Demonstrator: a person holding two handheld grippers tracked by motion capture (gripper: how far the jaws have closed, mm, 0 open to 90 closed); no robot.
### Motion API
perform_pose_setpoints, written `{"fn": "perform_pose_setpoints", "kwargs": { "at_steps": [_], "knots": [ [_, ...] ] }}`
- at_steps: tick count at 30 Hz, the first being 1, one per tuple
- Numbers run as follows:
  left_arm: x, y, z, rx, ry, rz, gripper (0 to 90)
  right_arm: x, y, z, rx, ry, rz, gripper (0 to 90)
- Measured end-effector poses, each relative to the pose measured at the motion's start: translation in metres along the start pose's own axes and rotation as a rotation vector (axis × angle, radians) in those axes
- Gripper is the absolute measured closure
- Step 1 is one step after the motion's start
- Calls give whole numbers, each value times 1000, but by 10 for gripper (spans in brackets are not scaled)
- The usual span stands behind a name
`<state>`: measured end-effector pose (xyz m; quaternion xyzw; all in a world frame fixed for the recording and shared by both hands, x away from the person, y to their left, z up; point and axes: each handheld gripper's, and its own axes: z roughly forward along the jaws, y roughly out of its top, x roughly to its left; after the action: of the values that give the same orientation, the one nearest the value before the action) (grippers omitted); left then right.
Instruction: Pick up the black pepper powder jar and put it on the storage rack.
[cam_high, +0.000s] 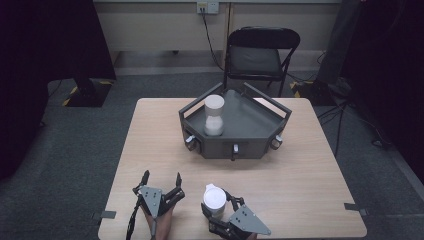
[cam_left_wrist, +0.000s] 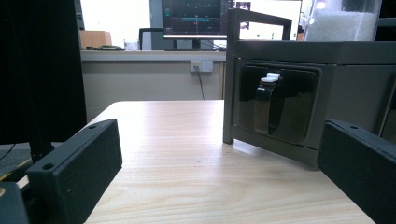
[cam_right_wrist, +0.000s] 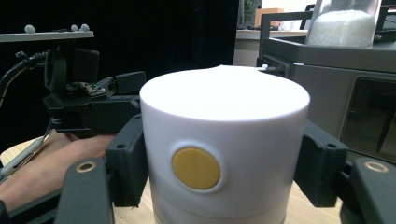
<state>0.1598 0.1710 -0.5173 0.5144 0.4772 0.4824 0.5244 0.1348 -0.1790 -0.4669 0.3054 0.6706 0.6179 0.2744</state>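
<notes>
White canister (cam_high: 214, 198) sits upright on the table (cam_high: 300, 170), pinched by the right gripper (cam_high: 220, 202). Left gripper (cam_high: 161, 186) rests beside it, jaws spread, holding nothing.

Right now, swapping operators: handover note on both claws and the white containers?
Right claw: shut on the white container with the yellow dot, at the table's near edge.
Left claw: open, holding nothing, resting beside it, aimed at the grey tray.
A second white container stands in the tray.
Done: one container appears placed, one gripped.
Left: probably carry the held one into the tray.
</notes>
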Motion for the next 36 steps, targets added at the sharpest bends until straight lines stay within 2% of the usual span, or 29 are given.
{"fn": "perform_pose_setpoints", "kwargs": {
  "at_steps": [10, 21, 27, 36],
  "knots": [
    [0, 0, 0, 0, -1, 0, 0, -17, 14, 0, -8, 6, -6, 299],
    [0, 0, 0, 0, -1, -1, 0, -37, 25, 2, -12, -8, -2, 299],
    [0, 0, 0, 0, -1, -1, 0, -51, 39, 6, -27, -37, 3, 299],
    [0, 0, 0, 0, -1, -1, 0, -72, 66, 16, -42, -83, -18, 299]
  ]
}}
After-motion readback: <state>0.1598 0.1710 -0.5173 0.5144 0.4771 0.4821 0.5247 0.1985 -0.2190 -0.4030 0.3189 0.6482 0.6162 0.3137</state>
